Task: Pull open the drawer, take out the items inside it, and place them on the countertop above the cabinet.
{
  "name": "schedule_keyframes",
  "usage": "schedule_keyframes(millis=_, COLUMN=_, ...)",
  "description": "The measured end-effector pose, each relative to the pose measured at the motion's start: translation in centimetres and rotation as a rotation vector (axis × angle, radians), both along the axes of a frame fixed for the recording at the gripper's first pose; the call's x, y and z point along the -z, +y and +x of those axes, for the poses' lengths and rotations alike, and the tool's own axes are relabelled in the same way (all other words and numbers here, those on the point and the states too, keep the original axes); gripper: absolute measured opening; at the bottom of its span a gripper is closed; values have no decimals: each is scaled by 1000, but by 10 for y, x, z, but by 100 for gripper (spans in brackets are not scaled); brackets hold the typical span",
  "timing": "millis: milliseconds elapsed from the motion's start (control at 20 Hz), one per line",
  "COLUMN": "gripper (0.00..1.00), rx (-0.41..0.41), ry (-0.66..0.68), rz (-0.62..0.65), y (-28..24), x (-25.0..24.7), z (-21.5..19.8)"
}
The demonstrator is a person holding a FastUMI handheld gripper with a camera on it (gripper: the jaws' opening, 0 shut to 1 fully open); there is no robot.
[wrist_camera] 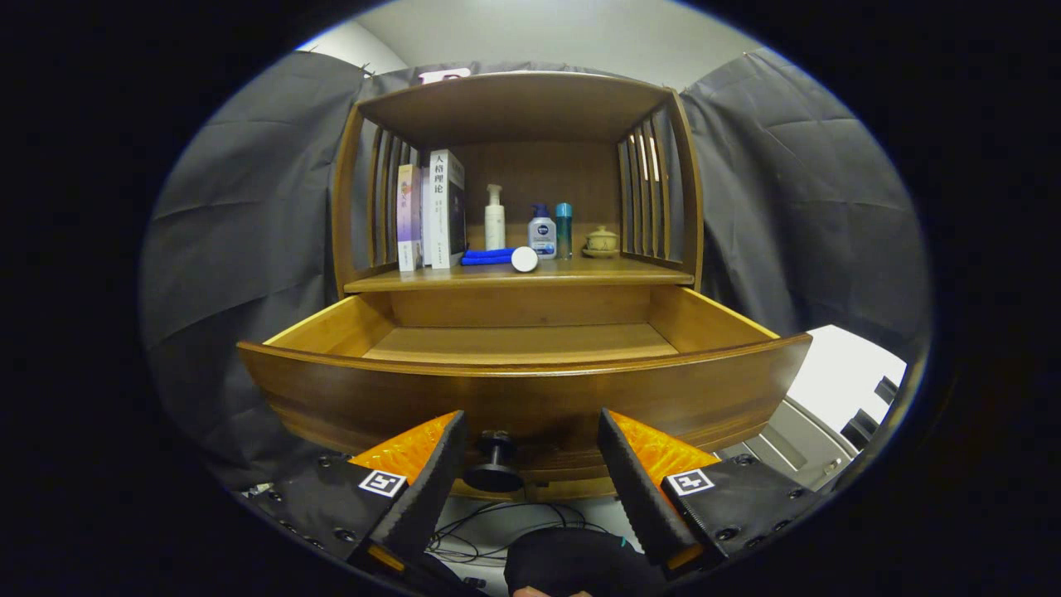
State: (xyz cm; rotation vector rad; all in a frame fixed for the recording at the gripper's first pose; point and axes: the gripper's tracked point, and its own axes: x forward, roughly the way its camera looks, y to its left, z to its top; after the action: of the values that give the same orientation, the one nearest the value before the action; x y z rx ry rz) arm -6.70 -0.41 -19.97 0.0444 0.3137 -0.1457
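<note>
The wooden drawer [522,390] stands pulled far out of the cabinet [518,191], its curved front carrying a dark round knob [494,464] low at the middle; its visible floor is bare. On the table [580,272] above the drawer lies a blue bottle [497,258] on its side, white cap forward.
</note>
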Motion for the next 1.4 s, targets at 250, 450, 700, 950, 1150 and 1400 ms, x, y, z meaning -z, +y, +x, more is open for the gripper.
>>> schedule_keyframes(millis=250, gripper=98, rx=-19, ry=20, rz=37, y=4, x=13, z=5)
schedule_keyframes(millis=450, gripper=98, rx=-21, ry=2, rz=51, y=2, x=11, z=8)
schedule_keyframes(millis=700, gripper=98, rx=-45, ry=-21, rz=36, y=9, x=9, z=22)
schedule_keyframes(millis=950, gripper=98, rx=-47, ry=-39, rz=9, y=9, x=9, z=26)
schedule_keyframes(millis=1150, gripper=98, rx=-47, ry=-36, rz=12, y=8, x=8, z=34)
schedule_keyframes(millis=1400, gripper=98, rx=-46, ry=-21, rz=17, y=7, x=6, z=49)
